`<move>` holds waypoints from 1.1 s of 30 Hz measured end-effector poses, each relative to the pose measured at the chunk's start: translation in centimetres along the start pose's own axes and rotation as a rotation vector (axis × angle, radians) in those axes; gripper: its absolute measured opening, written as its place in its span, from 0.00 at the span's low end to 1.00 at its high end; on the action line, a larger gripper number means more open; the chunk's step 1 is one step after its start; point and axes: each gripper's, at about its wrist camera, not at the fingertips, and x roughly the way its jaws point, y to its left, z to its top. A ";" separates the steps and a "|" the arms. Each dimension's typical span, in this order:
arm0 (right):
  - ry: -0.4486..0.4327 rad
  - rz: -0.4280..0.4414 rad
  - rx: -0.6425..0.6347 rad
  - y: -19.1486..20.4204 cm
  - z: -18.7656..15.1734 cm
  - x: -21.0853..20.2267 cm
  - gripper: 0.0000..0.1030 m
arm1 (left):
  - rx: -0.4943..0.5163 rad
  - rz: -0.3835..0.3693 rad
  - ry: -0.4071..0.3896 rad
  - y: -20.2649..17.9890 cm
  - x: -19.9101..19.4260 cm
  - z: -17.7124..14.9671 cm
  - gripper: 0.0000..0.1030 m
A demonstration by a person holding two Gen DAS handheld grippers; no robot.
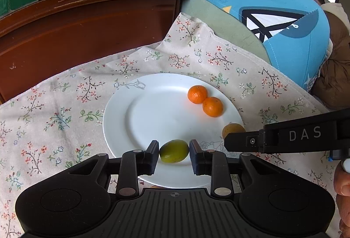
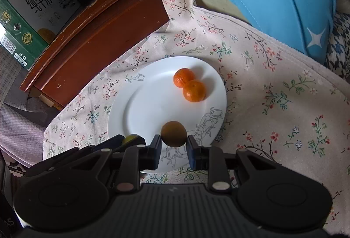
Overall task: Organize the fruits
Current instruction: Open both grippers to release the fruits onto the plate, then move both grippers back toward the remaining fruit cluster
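Left wrist view: the left gripper [image 1: 174, 153] pinches a green-yellow fruit [image 1: 174, 151] between its pads, long axis lying crosswise from pad to pad, over the near rim of the white plate [image 1: 122, 119]; whether the fruit rests on the plate or hangs just above it cannot be told. Two tangerines [image 1: 197, 94] [image 1: 212, 106] sit touching each other on the plate's far right part, beyond the held fruit and to its right. The right gripper's finger [image 1: 242, 140] crosses in from the right, half hiding a brownish-yellow fruit [image 1: 232, 128] at the plate's right edge. Right wrist view: the right gripper [image 2: 174, 143] is closed on that brownish round fruit [image 2: 174, 133], held over the near part of the plate [image 2: 140, 106], with the tangerine pair [image 2: 184, 77] [image 2: 194, 90] straight ahead and nearer this hand. The left gripper's green fruit [image 2: 130, 139] peeks out at lower left. Count: four fruits (two tangerines, one green-yellow, one brownish), one plate, on a floral cloth [image 2: 273, 93].
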 end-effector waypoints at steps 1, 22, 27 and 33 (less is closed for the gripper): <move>-0.003 0.000 0.000 0.0 0.0 0.1 0.26 | 0.000 0.005 -0.006 0.0 0.1 0.0 0.28; -0.045 0.062 -0.079 1.6 0.2 -1.0 0.39 | -0.111 0.152 0.007 4.7 -6.9 1.1 0.86; -0.048 0.087 -0.134 2.5 -0.8 -1.0 0.45 | -0.227 0.093 -0.007 7.8 -8.6 -0.2 0.90; -0.042 0.118 -0.228 3.9 -2.1 -0.9 0.51 | -0.248 0.114 0.005 9.6 -9.3 -0.8 0.90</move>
